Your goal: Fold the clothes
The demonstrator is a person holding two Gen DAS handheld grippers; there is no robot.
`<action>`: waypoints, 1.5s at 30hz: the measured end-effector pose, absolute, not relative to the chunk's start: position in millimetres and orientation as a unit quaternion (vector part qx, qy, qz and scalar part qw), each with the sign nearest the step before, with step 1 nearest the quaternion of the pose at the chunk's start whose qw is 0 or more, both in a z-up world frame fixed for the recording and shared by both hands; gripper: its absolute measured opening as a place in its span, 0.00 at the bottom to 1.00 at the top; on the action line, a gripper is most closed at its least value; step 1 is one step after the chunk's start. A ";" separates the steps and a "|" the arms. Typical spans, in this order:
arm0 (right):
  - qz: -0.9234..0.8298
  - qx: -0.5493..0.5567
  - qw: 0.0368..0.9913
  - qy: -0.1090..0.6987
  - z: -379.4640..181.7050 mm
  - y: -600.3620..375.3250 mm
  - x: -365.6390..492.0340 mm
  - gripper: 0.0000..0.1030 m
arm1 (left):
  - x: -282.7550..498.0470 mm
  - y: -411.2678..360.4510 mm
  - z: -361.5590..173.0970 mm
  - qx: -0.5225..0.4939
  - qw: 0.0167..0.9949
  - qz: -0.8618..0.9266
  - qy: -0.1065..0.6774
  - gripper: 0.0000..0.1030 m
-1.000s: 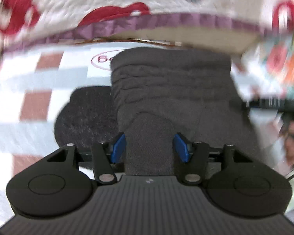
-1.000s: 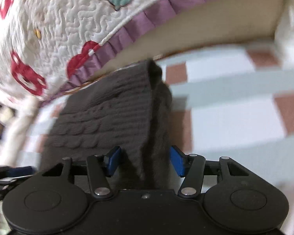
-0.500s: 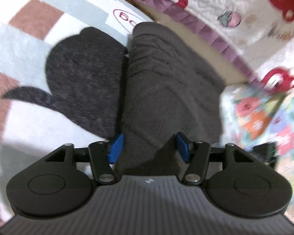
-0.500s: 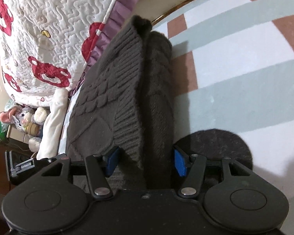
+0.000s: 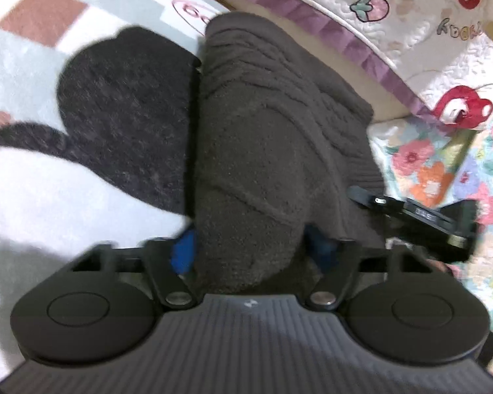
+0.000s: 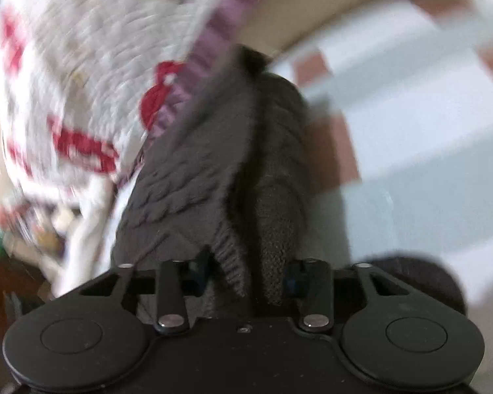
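Jaws of both grippers clamping dark knit sweater, quilt beyond, checked rug beneath

Dark grey cable-knit sweater; red-bear white quilt.

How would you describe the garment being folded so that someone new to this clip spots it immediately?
Start at the pale checked rug with brown squares, which lies beside the white quilted bedspread with red bears and a purple frill. Stretched between the left tool and right tool is a dark grey cable-knit sweater. It is the only ribbed, braided knit there.
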State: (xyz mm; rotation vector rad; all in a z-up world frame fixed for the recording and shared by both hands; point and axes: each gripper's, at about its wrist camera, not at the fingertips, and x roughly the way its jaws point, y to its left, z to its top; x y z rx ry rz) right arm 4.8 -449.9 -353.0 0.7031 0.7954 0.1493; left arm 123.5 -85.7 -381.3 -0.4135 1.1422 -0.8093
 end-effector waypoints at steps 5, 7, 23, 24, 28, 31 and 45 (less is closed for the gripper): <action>0.083 0.191 0.913 0.350 -291.3 -402.9 -0.9 0.33 | 103.9 -99.6 -360.5 -0.113 0.791 -0.363 0.480 0.40; 0.081 0.142 0.923 0.348 -275.7 -385.5 0.7 0.33 | 98.2 -99.1 -354.1 -0.116 0.795 -0.363 0.472 0.40; 0.037 0.140 0.905 0.400 -289.2 -400.9 5.1 0.34 | 104.5 -77.1 -403.4 -0.290 0.726 -0.315 0.539 0.58; 0.038 0.138 0.906 0.398 -286.6 -399.6 0.2 0.34 | 102.9 -79.1 -403.2 -0.287 0.731 -0.313 0.534 0.51; 0.046 0.117 0.908 0.399 -281.1 -396.2 0.0 0.34 | 93.3 -92.7 -386.2 -0.194 0.781 -0.333 0.491 0.41; 0.048 0.152 0.900 0.406 -290.6 -407.6 3.0 0.35 | 90.4 -97.9 -378.8 -0.159 0.795 -0.335 0.480 0.40; 0.058 0.279 0.856 0.431 -354.1 -447.8 30.5 0.61 | 120.1 -83.9 -408.3 -0.275 0.718 -0.373 0.519 0.66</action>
